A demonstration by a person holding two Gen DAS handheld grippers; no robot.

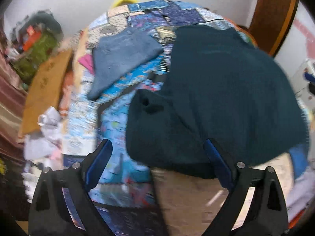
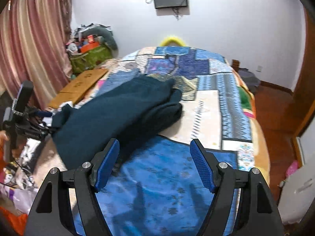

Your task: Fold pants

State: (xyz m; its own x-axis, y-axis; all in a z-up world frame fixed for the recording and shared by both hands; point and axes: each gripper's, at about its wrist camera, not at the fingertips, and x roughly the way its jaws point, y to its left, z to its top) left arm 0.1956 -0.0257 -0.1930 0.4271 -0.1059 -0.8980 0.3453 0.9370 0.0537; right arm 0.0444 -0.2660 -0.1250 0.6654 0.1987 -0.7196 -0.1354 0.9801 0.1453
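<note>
Dark teal pants [image 2: 120,110] heaped left of centre on the patchwork bedspread [image 2: 212,108], both tongs, left gripper [image 1: 157,157] and right gripper [image 2: 155,157], spread wide and empty above the near edge, seemingly poised to take hold for folding.

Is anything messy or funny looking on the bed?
A little. The dark teal pants lie bunched in a lumpy heap on the patchwork bedspread, not flat. A blue garment lies loosely behind them. Both hand-held grippers are open and hold nothing.
</note>
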